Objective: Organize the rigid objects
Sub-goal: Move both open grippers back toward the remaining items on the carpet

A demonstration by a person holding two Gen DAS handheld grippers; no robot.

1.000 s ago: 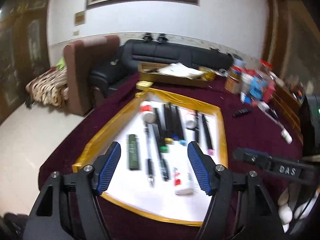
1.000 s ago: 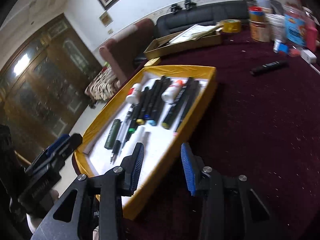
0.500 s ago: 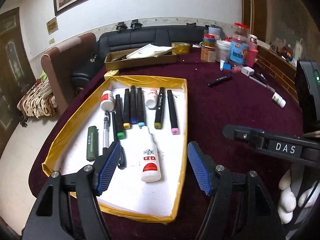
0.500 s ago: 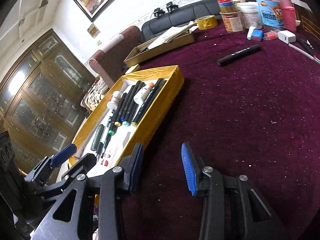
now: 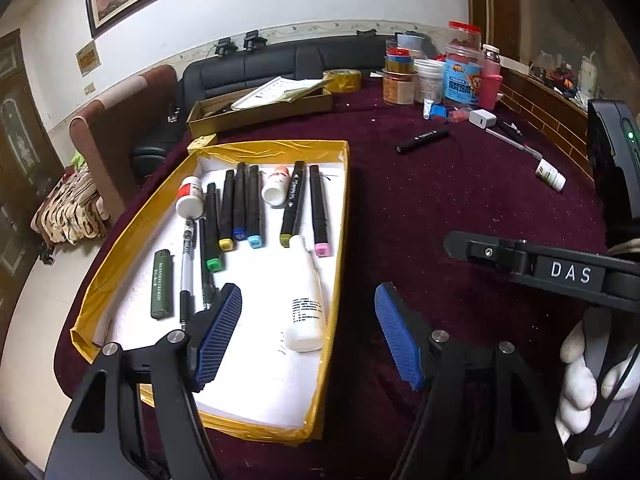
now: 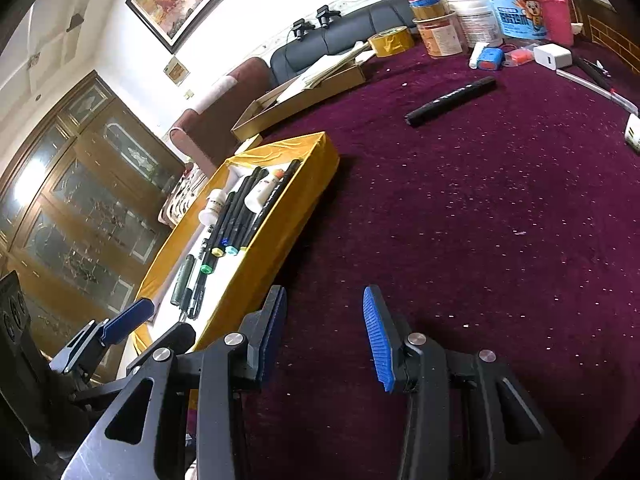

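Since a second ago both views have swung rightward off the tray and toward the open table; the white bottle [image 5: 305,292], which showed a red label half a second back, now shows only small black print.

We have the maroon table [image 6: 500,216] as the widest field, and on it the yellow-edged tray [image 5: 340,216], already lined with markers, pens and small bottles. Our left gripper [image 5: 308,336] hangs over the tray's near right corner, jaws spread wide and empty, the white bottle lying just ahead between them. Our right gripper [image 6: 324,336] stands over bare cloth right of the tray, jaws parted more narrowly, nothing between them.

What we judge still loose is the black marker [image 6: 450,101], lying slantwise well apart from the tray, and farther right a small white bottle [image 5: 551,174] with a green band.

To do this step well, we would carry the right gripper out to the marker, turn the jaws square across its barrel, take it near mid-length so it does not tip, then lay it parallel beside the pink-capped marker [image 5: 320,212].
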